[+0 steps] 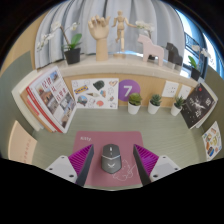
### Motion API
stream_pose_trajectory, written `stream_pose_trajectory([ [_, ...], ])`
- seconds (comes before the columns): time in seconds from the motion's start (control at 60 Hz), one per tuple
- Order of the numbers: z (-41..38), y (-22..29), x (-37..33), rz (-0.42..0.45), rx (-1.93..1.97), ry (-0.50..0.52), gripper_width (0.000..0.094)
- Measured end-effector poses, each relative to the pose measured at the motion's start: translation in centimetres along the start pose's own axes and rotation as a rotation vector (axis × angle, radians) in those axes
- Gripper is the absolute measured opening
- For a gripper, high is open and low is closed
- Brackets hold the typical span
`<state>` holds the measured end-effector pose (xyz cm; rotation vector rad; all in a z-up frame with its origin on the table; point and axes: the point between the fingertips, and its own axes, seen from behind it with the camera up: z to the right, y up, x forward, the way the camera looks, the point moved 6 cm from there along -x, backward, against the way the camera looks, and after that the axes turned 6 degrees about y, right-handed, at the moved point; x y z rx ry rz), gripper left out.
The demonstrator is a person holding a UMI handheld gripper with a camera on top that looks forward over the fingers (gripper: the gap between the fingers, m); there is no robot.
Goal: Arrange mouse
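Observation:
A grey and black mouse (pixel 109 156) rests on a pink mouse mat (pixel 124 176) with a white line drawing on it, on the pale green desk. My gripper (pixel 112 162) is open, with a magenta pad on each side of the mouse. The mouse stands between the fingers with a gap on both sides, wider on the right. The left finger (pixel 83 160) and the right finger (pixel 146 160) sit low over the mat.
Beyond the mat stands a low wooden shelf (pixel 110 74) with a purple card (pixel 127 92), small potted plants (pixel 154 103) and leaning magazines (pixel 48 98). A wooden hand model (pixel 98 36) and a potted plant (pixel 73 48) stand on top. More booklets (pixel 198 104) lean at the right.

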<state>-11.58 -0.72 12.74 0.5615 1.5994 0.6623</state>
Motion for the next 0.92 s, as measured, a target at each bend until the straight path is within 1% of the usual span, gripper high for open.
stream_pose_trajectory([
  [0.1,-1.8,3.8,-5.9,0.089,0.025,0.018,0.0784],
  [0.167,-2.9,5.6,-9.6,0.118,0.026,0.014,0.0792],
  [0.25,-3.9,6.9,-13.2,0.162,0.031,-0.021,0.0799],
  [0.333,-5.3,8.0,-15.7,0.201,0.014,-0.017,0.0818],
  [0.433,-7.2,8.5,-17.6,0.221,0.01,0.014,0.0828],
  [0.617,-8.7,8.5,-19.5,0.225,0.012,0.062,0.0836],
  [0.917,-9.9,7.0,-18.9,0.205,0.007,0.062,0.0837],
])
